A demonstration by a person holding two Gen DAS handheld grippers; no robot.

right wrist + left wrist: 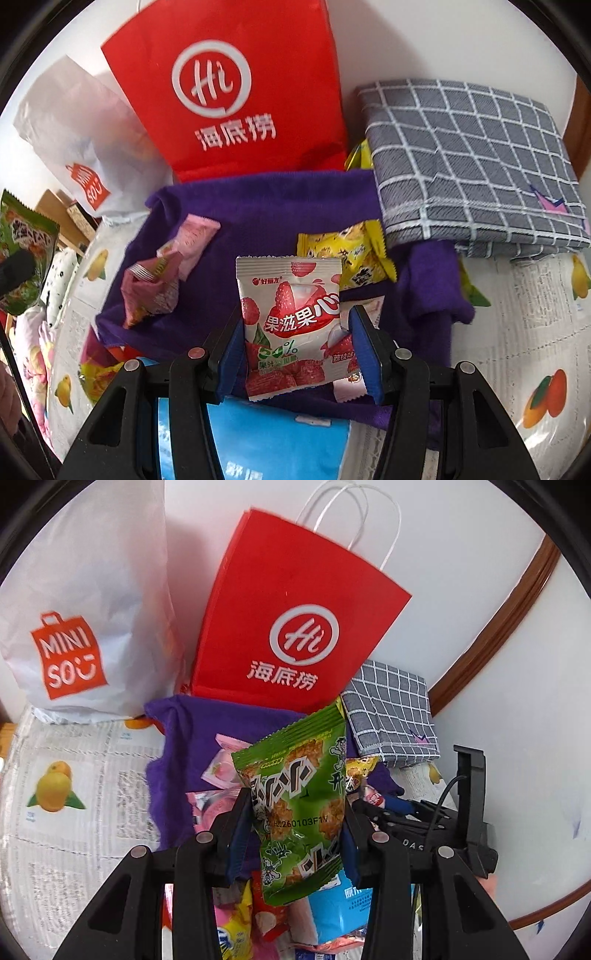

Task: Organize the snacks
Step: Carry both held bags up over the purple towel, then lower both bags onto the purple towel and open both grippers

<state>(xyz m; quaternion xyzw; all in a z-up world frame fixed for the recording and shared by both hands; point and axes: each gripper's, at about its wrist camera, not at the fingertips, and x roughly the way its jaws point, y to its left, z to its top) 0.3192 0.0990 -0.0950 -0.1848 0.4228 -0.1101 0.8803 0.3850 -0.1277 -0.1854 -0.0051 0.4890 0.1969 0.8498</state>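
My left gripper point(295, 812) is shut on a green snack packet point(299, 805) and holds it upright above the snack pile. The same packet shows at the left edge of the right wrist view point(22, 254). My right gripper point(295, 347) is shut on a white and red strawberry gummy packet point(291, 325), held over the purple cloth point(258, 206). On the cloth lie a yellow packet point(347, 254), a pink packet point(195, 236) and a crumpled pink-green packet point(151, 291). A blue packet point(273, 439) lies under the right gripper.
A red paper bag point(291, 616) and a white MINISO bag point(85, 609) stand at the back against the wall. A folded grey checked cloth point(469, 162) lies at the right. Fruit-print table cover point(66, 786) spreads to the left. The right gripper's body point(424, 823) sits close right of my left one.
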